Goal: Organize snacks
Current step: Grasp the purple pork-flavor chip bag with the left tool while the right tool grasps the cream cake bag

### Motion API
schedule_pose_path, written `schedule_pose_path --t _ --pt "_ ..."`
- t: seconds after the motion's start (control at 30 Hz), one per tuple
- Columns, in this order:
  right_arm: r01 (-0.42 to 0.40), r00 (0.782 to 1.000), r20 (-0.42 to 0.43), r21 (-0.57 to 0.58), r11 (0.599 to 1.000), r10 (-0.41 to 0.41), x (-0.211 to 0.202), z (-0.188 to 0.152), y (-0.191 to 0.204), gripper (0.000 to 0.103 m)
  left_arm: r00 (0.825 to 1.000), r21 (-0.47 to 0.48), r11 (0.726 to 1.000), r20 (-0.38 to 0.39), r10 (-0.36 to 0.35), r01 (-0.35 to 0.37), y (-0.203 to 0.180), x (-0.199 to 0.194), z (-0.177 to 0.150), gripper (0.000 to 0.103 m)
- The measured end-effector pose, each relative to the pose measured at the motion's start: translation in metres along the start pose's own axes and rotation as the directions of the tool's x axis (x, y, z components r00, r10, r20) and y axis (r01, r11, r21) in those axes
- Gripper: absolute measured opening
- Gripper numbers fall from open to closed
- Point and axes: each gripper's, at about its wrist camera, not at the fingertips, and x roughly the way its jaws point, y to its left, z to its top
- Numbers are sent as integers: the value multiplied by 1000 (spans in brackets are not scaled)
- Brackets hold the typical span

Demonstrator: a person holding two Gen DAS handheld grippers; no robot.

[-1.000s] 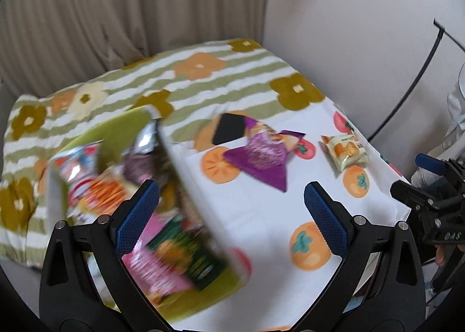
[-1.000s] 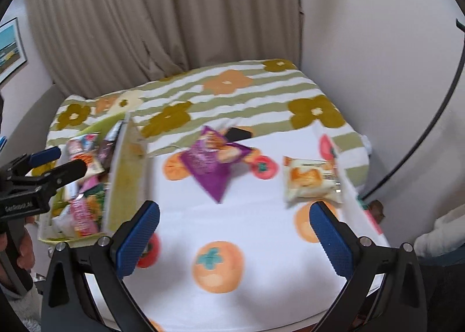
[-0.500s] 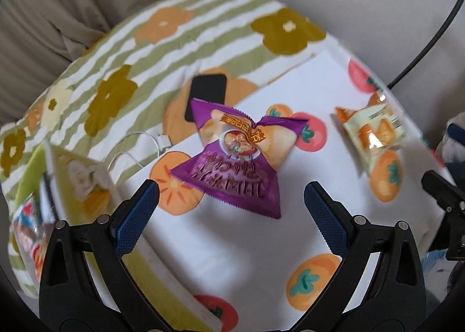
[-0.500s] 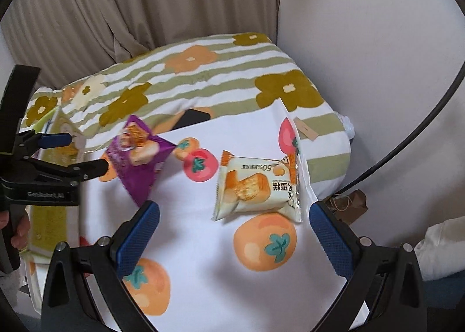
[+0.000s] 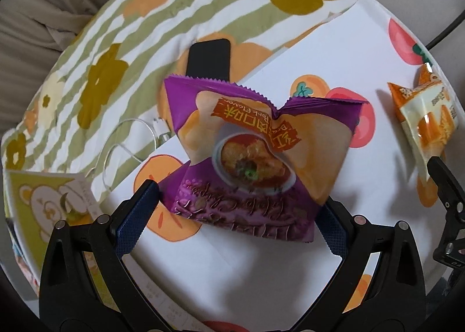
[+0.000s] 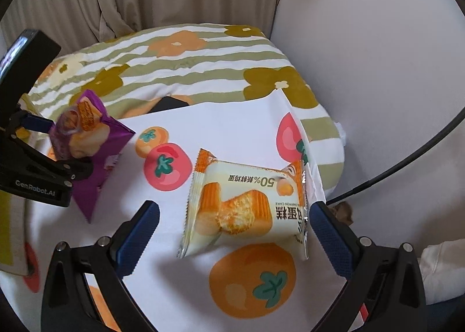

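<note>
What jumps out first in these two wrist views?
The purple snack bag fills the centre of the left wrist view, sitting between the open fingers of the left tool. In the right view, the cream-and-orange cake packet lies on the fruit-print cloth between the open right tool fingers. A black phone lies behind the purple bag.

Soft daylight, faint shadows, fisheye-warped, blurred edges
</note>
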Motion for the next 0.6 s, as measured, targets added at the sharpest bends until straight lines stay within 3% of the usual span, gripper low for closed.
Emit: schedule_pose_path --t 0.23,0.6 --pt "60 997 -37 -27 998 -61 23 0 3 103 999 21 999 21 -41 41 1 7 7 99" --pt "5 990 -144 40 999 1 57 3 -16 103 997 0 997 23 -75 75 -1 12 13 91"
